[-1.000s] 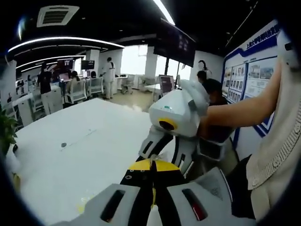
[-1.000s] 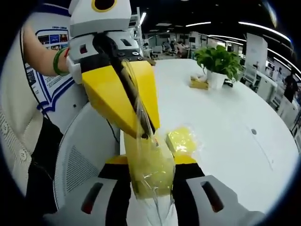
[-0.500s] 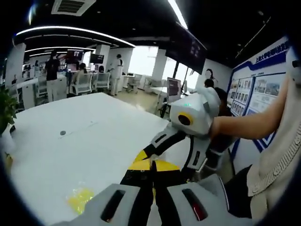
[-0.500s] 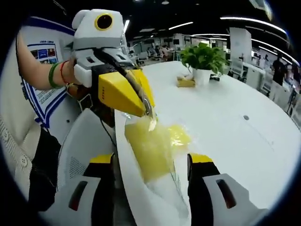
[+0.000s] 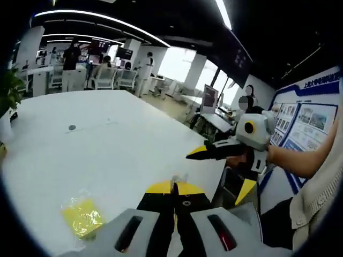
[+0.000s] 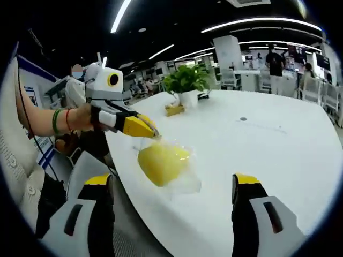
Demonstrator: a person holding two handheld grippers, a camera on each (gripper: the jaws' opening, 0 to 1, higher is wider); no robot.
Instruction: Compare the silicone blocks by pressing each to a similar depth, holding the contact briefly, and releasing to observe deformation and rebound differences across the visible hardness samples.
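A yellow silicone block in a clear plastic bag (image 6: 161, 163) hangs over the near edge of the white table (image 6: 257, 150). My left gripper (image 6: 154, 135) comes in from the left and is shut on the bag's top edge. Its own jaws (image 5: 172, 187) stand pressed together, with a sliver of plastic poking out between the tips. My right gripper (image 6: 172, 182) is wide open, its jaws either side of the bagged block and apart from it. It also shows open to the right (image 5: 213, 179). A second bagged yellow block (image 5: 80, 217) lies on the table.
A potted plant (image 6: 185, 80) stands at the table's far end with a small yellowish thing (image 6: 172, 110) in front of it. A grey chair (image 6: 86, 166) sits by the table edge. People and desks fill the background. A poster wall (image 5: 305, 123) stands behind the person.
My right gripper opened and let go of the bagged block, then drew back. My left gripper kept hold of the bag's top, and the block now hangs from it.
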